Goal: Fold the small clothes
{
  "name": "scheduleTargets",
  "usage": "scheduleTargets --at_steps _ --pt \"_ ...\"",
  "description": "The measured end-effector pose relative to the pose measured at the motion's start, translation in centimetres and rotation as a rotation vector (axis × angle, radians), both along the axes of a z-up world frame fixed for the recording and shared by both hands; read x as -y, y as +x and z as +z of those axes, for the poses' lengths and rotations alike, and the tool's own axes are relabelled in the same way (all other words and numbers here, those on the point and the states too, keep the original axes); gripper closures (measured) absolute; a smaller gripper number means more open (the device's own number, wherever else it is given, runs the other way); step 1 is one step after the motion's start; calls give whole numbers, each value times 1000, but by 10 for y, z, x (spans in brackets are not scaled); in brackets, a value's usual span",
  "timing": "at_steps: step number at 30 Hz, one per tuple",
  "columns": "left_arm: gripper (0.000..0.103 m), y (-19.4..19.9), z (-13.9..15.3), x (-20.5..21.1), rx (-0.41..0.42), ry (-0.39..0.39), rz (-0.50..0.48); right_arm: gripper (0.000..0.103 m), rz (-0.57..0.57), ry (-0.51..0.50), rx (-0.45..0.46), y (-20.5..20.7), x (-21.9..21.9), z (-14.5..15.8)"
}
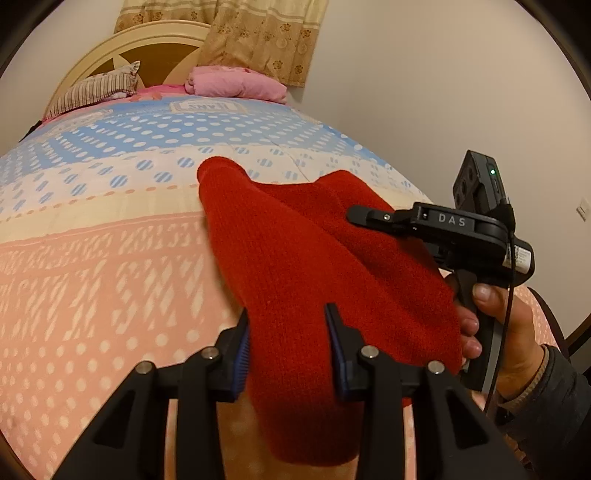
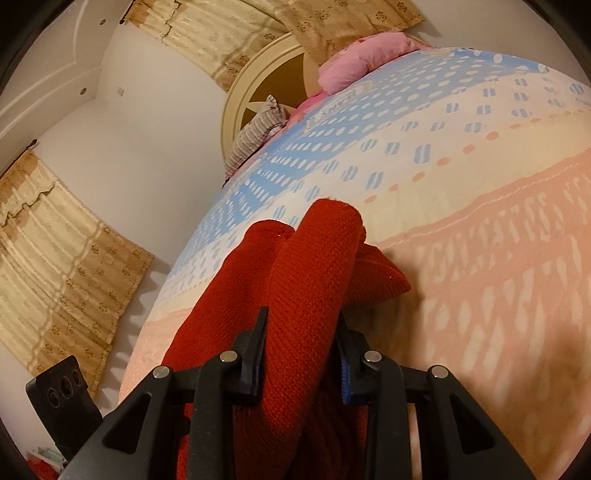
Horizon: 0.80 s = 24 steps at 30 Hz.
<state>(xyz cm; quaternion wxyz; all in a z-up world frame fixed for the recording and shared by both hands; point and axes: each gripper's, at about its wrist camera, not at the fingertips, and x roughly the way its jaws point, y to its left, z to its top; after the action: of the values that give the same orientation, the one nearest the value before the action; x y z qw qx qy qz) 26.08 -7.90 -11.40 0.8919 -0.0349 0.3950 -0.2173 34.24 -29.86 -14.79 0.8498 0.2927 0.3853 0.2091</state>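
Lying across the bed (image 1: 110,280) is the red knitted garment (image 1: 295,258), bunched into thick folds over the pink band of the patterned bedspread, its far end reaching up to the cream and blue dotted bands; the left gripper (image 1: 288,343) has its jaws set on either side of the near part of the cloth, the blue pads pressed against the knit, so it is gripping the garment; from the right wrist view the same red knitted garment (image 2: 310,280) rises as a rolled ridge between the jaws of the right gripper (image 2: 301,350), which are closed on that ridge, with more red cloth spilling to the left and a folded corner lying to the right on the bedspread; the left wrist view also shows the right gripper's black body marked DAS at the right edge, above the cloth, with the person's right hand (image 1: 509,325) wrapped around its handle, fingertips touching the garment's edge; at the head of the bed stand a rounded cream headboard (image 1: 147,44), a striped pillow (image 1: 99,88) leaning against it and a folded pink blanket (image 1: 236,83) just beside the pillow; patterned beige curtains (image 1: 258,33) hang on the wall behind the headboard, and the right wrist view shows further curtains (image 2: 62,266) on the side wall.
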Motion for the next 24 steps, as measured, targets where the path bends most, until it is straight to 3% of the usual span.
scheduleTargets --at_steps 24 --pt "66 -61 13 -67 37 23 119 72 195 82 25 -33 -99 12"
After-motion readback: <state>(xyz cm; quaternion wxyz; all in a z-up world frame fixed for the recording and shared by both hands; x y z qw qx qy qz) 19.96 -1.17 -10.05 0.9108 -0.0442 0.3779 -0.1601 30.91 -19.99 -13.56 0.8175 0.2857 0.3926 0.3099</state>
